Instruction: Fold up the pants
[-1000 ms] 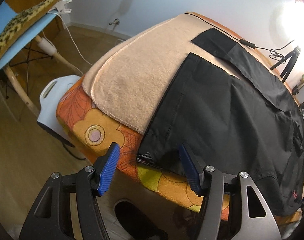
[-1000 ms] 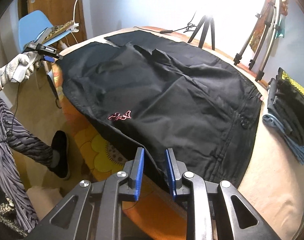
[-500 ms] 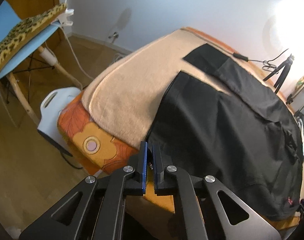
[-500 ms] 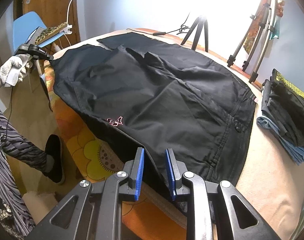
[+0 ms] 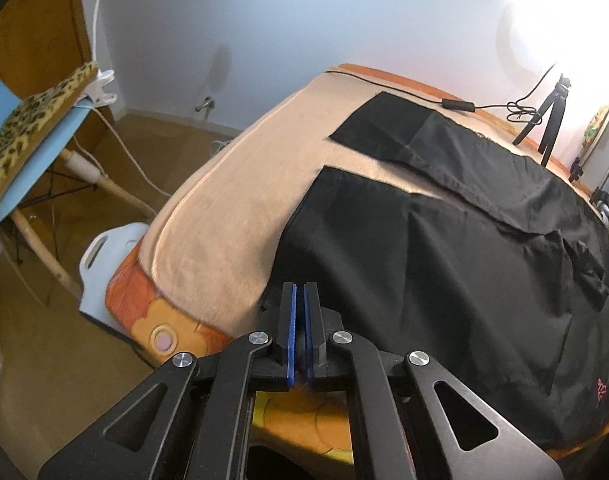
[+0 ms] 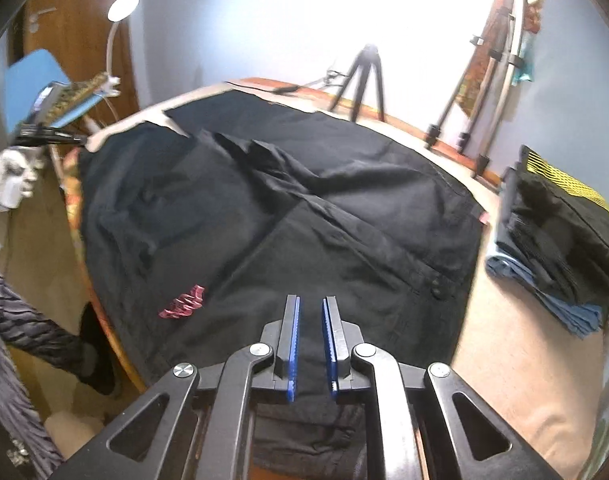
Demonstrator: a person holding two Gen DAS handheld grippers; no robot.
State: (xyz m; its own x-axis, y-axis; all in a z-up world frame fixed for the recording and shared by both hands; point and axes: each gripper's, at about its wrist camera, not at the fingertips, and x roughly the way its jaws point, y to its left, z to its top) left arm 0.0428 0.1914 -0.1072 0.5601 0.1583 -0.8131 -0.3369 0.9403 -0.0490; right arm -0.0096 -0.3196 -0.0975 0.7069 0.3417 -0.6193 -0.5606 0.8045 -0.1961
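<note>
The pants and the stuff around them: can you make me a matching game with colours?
Things:
1. pants
2. towel under the pants
3. chair seat
4. little logo on the pants

Colours:
A. pink
B. beige
C. black
D. light blue

Pairs: 1-C, 2-B, 3-D, 4-A
</note>
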